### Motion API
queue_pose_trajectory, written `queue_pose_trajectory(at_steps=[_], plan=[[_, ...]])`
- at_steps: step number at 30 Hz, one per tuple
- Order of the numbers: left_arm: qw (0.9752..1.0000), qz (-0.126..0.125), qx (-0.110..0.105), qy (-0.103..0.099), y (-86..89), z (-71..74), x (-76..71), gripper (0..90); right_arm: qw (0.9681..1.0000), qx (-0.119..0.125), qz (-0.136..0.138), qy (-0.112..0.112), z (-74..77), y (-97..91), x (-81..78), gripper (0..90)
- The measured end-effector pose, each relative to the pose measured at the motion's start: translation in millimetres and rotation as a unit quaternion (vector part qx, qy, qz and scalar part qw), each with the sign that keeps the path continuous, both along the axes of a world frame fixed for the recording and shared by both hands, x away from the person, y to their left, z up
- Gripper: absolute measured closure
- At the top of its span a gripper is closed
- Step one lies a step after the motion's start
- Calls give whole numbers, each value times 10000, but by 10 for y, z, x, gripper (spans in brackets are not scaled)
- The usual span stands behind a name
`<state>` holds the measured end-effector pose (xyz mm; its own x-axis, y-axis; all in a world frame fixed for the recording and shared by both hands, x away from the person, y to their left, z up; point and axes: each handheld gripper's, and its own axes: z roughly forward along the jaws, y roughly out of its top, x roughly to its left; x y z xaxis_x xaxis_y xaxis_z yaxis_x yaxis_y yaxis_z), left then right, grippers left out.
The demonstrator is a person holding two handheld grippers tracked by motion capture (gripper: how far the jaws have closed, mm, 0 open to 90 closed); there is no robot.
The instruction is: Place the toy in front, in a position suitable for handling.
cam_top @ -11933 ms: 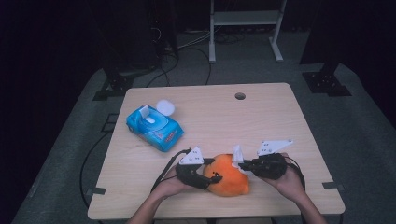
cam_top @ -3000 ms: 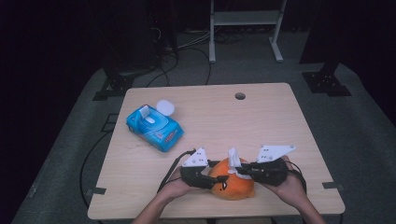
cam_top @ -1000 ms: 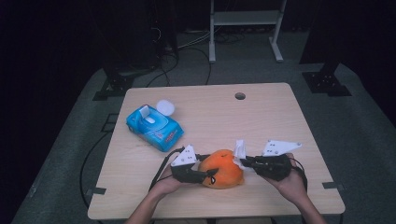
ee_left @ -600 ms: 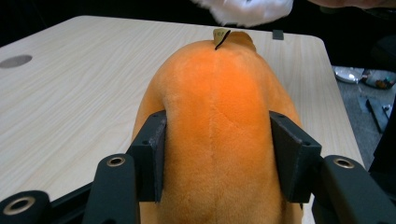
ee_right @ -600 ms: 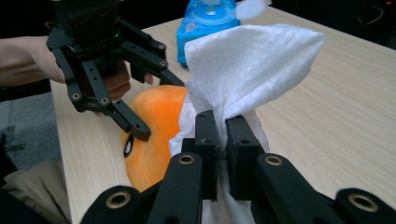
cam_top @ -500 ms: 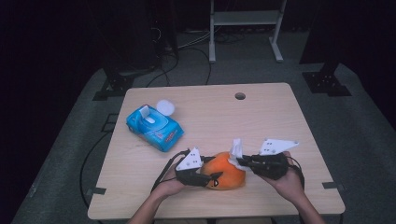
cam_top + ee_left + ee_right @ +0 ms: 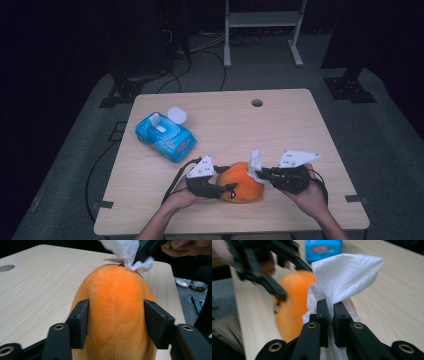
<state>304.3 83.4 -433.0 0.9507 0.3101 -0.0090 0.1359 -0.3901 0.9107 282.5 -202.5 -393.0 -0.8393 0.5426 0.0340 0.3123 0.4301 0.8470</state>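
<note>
Toward the left edge of the table (image 7: 310, 125), about midway from front to back, lies a blue wipes pack (image 7: 165, 136) with its white lid flipped open, well apart from the work in hand. Nearer the front edge, left of centre, the left gripper (image 7: 220, 189) comes in from the person's left hand (image 7: 177, 200). Its 2 jaws stand at either side of the orange plush toy (image 7: 241, 181); the left gripper view shows the pads touching the toy's (image 7: 115, 312) flanks, and they have just been opening a little with the toy still between them. The toy lies on the table close to the front edge, about midway along it. It is egg-shaped, and its long axis runs roughly left to right, the broad end in the left gripper and the narrower end pointing toward the right gripper (image 7: 260, 172). That gripper's jaws are pinched narrow on a white tissue (image 7: 344, 275), which bunches up above them and touches the toy's narrow end. The right hand (image 7: 310, 195) holds it near the front right corner.
</note>
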Motion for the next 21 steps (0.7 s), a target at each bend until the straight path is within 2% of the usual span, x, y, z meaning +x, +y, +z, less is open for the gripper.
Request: queue_pose_trajectory(at_steps=[2,3,4,7,9,12,16,19,21], plan=[[10000,14,-3,-35,-24,2,-6,428,9998,73,140,-101,49,73,-50,839],[10000,1,19,-48,-29,6,-11,429,9997,27,208,-150,59,114,-64,839],[10000,10,42,-62,-28,9,-14,432,9994,-191,214,-214,36,172,-66,839],[10000,29,15,-15,-7,3,-6,428,9995,-218,169,-143,-20,151,-30,839],[10000,51,8,35,6,13,11,383,9995,-289,68,-104,-55,92,2,840],[10000,66,-18,71,3,25,24,317,9998,-190,16,60,-82,4,34,840],[9997,160,-25,170,28,41,39,215,9996,-256,-57,53,-98,-20,52,840],[9995,164,-51,267,55,21,55,241,9996,-248,-102,75,-113,-41,69,839],[9995,122,-50,283,43,5,48,313,9996,-258,-107,103,-116,-47,72,839]])
